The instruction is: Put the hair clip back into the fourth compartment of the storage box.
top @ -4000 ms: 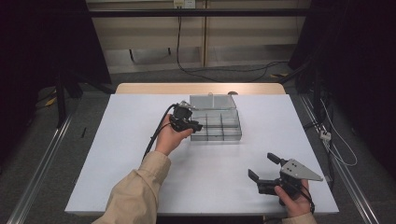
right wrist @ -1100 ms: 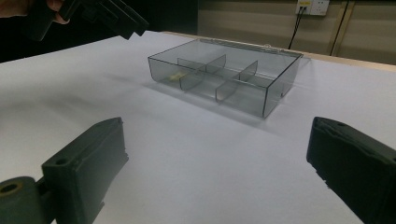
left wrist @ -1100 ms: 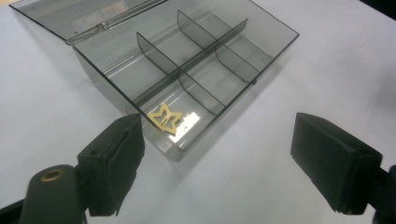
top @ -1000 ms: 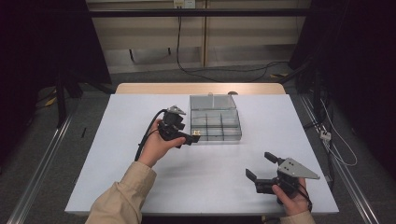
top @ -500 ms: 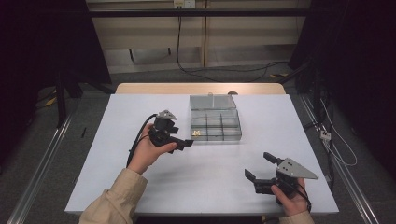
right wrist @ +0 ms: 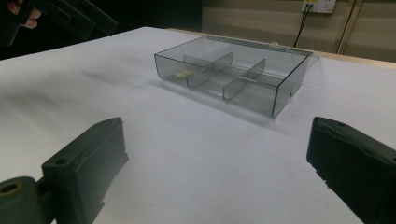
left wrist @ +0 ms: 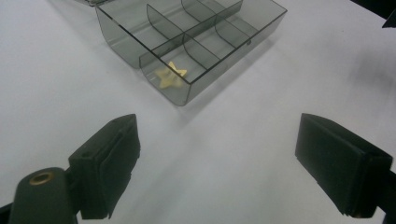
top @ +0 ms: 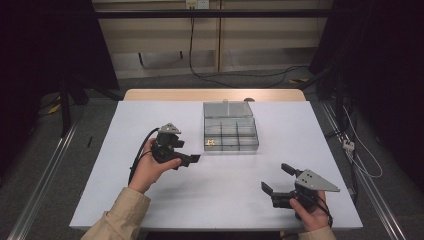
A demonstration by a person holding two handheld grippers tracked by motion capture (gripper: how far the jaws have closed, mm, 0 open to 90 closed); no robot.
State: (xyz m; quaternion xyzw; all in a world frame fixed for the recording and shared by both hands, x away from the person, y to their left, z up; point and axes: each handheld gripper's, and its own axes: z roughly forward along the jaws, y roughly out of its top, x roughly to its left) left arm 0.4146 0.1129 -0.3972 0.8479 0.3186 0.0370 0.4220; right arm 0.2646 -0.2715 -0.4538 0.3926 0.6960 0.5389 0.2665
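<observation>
A clear grey compartment box [top: 248, 145] stands open on the white table [top: 100, 170], past its middle. A small yellow star [top: 211, 143] lies in its near-left compartment. My left gripper [top: 186, 150] is held open just left of the box, a short way off it, with nothing between its jaws. In the left gripper view the box [left wrist: 205, 86] and the star [left wrist: 170, 74] lie ahead of the open left gripper [left wrist: 229, 163]. My right gripper [top: 276, 178] rests open near the table's front right, empty. In the right gripper view, the right gripper [right wrist: 219, 172] faces the box [right wrist: 275, 95].
The box's lid [top: 227, 108] lies flat behind it. A wooden strip [top: 215, 95] runs along the table's far edge. Black cables [top: 235, 75] lie on the floor beyond. The left gripper [right wrist: 70, 16] appears at the top left of the right gripper view.
My left gripper has drawn back from the box, to the left and nearer the person, open and empty. The star stays in the box. The right gripper has barely shifted.
</observation>
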